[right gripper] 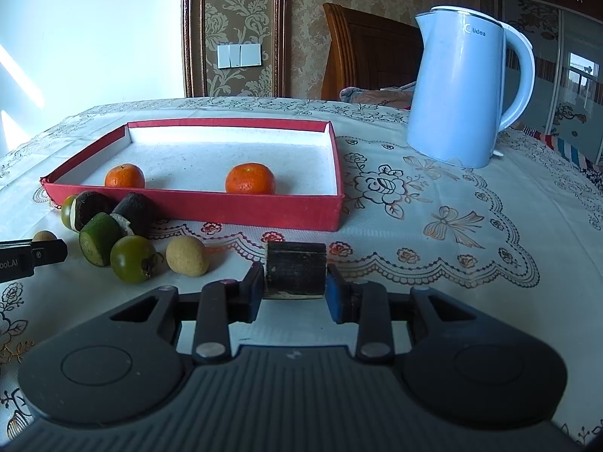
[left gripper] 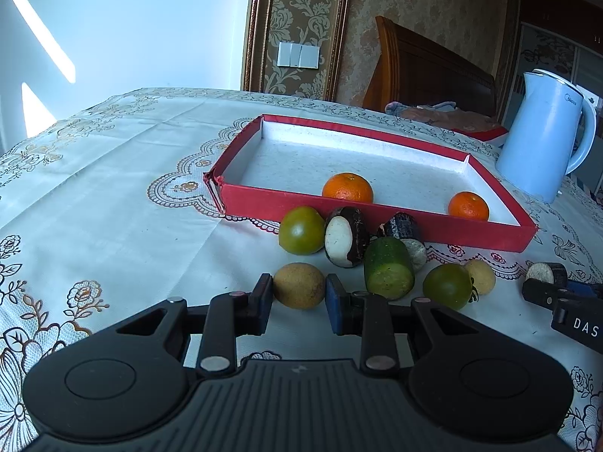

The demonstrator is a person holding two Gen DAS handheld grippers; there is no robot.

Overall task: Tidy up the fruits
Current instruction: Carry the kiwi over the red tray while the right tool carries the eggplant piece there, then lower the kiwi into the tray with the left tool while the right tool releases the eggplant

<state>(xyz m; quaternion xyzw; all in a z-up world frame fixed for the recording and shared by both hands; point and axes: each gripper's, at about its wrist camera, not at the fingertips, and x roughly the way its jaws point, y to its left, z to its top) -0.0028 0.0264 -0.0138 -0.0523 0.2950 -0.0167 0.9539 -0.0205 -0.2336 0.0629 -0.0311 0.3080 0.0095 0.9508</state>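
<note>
Both grippers grip: left gripper [left gripper: 298, 303] pinches a tan fruit [left gripper: 298, 285], right gripper [right gripper: 294, 293] a dark cylinder piece [right gripper: 295, 269]. Round fruit could squirt out; either load might clip the red tray [right gripper: 196, 205] wall.

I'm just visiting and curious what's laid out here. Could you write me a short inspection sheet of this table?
Surface: table under a pale embroidered cloth.
Job's things: red tray holding two oranges; on the cloth in front of it, green tomatoes, a cucumber piece, dark sugarcane pieces and small tan fruits.
Clutter: blue kettle.
Grippers: left gripper shut on a tan fruit; right gripper shut on a sugarcane piece.
Cables: nothing seen.
Surroundings: wooden headboard, patterned wallpaper, wall switch.
</note>
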